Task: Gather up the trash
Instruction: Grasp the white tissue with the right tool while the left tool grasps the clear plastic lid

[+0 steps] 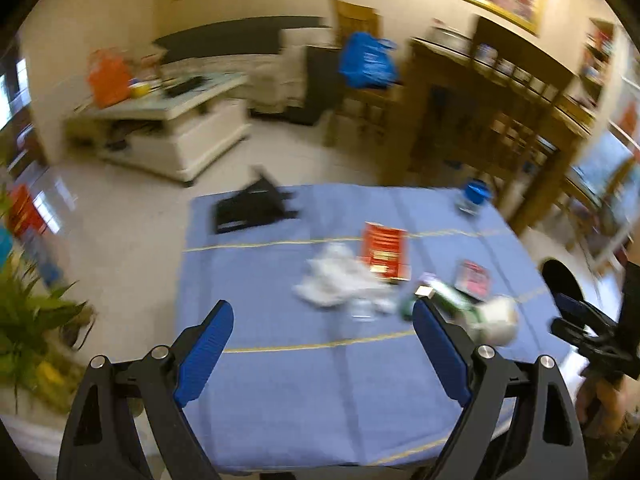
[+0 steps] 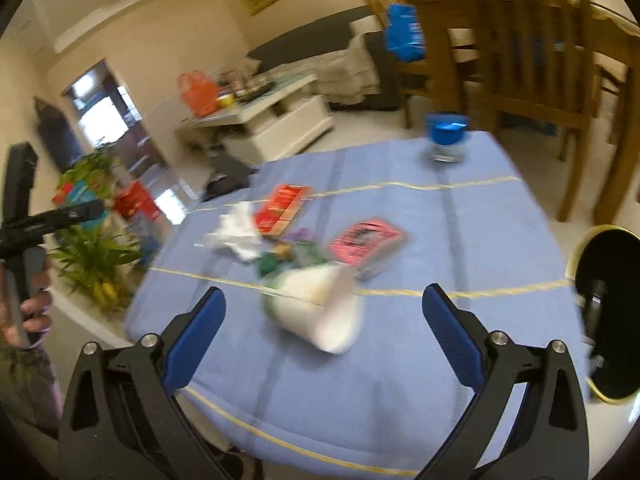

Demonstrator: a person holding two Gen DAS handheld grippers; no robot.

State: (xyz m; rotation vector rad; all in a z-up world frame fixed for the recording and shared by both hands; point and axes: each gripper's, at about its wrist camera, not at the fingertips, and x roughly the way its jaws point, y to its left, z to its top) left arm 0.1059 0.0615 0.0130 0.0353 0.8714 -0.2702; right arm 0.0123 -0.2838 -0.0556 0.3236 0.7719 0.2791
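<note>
Both hand-held grippers hang above the desk with nothing between their blue pads: the left hand-held gripper [image 1: 322,350] stands wide, and the right hand-held gripper [image 2: 322,338] is spread just as wide. Beneath them the desk [image 1: 300,400], draped in a blue cloth with thin yellow lines, carries the trash in a loose cluster near its middle. To the desk's right, on the floor, a black-lined bin [image 2: 610,316] with a yellow rim stands just beside the edge. A black folded object [image 1: 250,210] lies at the far left corner of the desk, well apart from the cluster. Nearest the right hand-held gripper, a white paper cup [image 2: 320,312] lies on its side, mouth toward the camera. Behind it sit crumpled white paper [image 2: 238,236], a red box [image 2: 282,208] and a pink and black packet [image 2: 366,242], with a green and purple wrapper [image 2: 296,250] between them, touching the cup; motion blur hides its details. A small blue-lidded jar [image 2: 446,136] stands upright alone at the far edge
</note>
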